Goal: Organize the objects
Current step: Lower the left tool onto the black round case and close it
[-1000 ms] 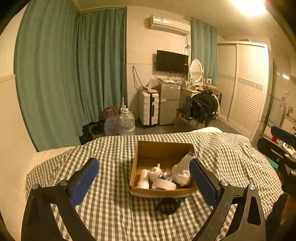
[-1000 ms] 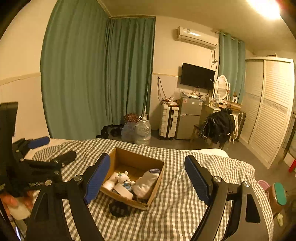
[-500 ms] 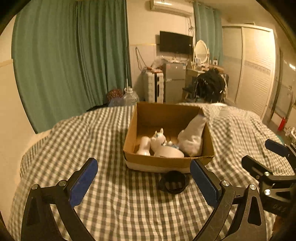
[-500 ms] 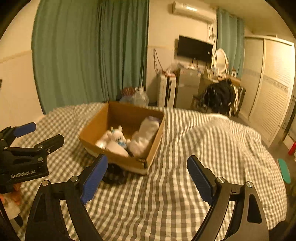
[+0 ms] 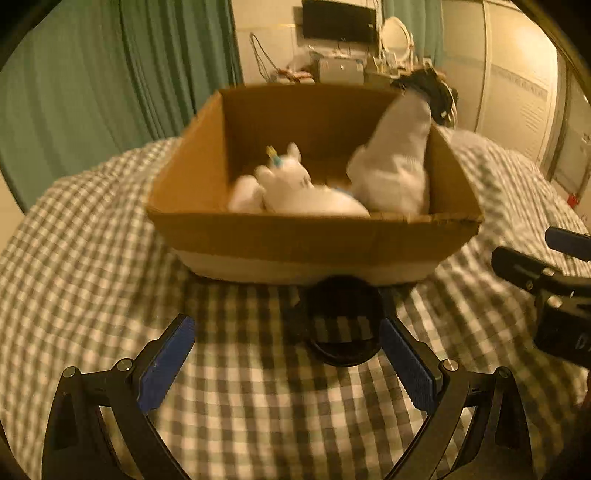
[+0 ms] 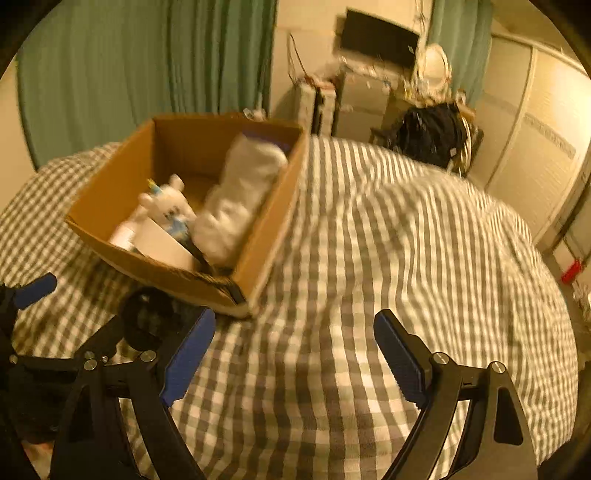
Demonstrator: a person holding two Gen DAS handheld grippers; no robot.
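Note:
A brown cardboard box [image 5: 314,240] sits on a checked bed cover [image 5: 92,266]. It holds a white plush toy [image 5: 291,184], a white bundle [image 5: 395,166] leaning on its right wall, and a white bottle [image 5: 242,197]. A black round object [image 5: 341,325] lies on the cover just in front of the box. My left gripper [image 5: 286,363] is open and empty, its right pad beside the black object. My right gripper [image 6: 293,360] is open and empty over bare cover to the right of the box [image 6: 207,273]; the black object [image 6: 147,317] lies by its left finger.
The right gripper shows at the right edge of the left wrist view [image 5: 546,280]. Green curtains [image 5: 110,74], a television [image 5: 338,18], a chair with dark clothes [image 6: 432,136] and a white wardrobe [image 6: 535,140] stand beyond the bed.
Both grippers have moved forward and down toward the box, which now looks much larger. The left gripper has come up to the black round object. Both stay open.

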